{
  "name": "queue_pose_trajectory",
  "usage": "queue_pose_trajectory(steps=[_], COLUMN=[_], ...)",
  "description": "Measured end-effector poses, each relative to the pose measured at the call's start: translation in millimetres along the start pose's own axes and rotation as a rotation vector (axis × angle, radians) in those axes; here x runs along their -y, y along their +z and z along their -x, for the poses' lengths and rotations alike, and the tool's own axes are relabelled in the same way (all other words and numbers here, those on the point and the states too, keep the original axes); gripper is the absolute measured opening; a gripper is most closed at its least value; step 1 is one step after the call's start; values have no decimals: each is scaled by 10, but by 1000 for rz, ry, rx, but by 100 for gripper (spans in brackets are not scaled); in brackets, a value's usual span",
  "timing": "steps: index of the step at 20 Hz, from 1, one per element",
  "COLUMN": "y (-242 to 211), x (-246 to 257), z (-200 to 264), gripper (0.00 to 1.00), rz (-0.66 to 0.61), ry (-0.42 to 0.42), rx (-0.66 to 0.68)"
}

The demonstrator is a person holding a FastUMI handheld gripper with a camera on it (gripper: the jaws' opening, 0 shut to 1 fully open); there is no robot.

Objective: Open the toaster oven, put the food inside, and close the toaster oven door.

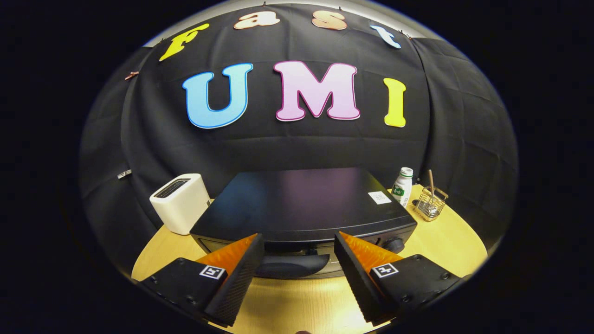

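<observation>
Hovering with tongs spread apart right at the toaster oven door handle; sticker writing looking too tiny to read.

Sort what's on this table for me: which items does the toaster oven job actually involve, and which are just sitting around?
Part of the job:
- toaster oven, door shut
- its door handle, between the open fingers of the gripper

Just lying about:
- white toaster, beside the oven
- white bottle, on the oven's other side
- wire basket holding a stick, beside the bottle

No food is in sight.
</observation>
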State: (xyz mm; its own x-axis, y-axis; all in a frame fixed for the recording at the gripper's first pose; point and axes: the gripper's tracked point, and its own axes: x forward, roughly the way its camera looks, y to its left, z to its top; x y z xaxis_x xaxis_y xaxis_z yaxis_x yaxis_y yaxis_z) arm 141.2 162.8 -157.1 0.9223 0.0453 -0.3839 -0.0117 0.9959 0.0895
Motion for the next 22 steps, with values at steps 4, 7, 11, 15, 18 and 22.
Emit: queue_pose_trajectory(steps=[4, 7, 11, 15, 18, 22], y=[-77, -136, -264, -487, -698, -957], x=[-62, -70, -82, -74, -62, -53], z=[-89, -84, 71, 342, 503, 661], gripper=[99, 99, 96, 96, 96, 97], rz=[40, 34, 49, 54, 75, 83], ry=[11, 3, 12, 4, 1, 7], rx=[-16, -44, -78, -99, -139, -183])
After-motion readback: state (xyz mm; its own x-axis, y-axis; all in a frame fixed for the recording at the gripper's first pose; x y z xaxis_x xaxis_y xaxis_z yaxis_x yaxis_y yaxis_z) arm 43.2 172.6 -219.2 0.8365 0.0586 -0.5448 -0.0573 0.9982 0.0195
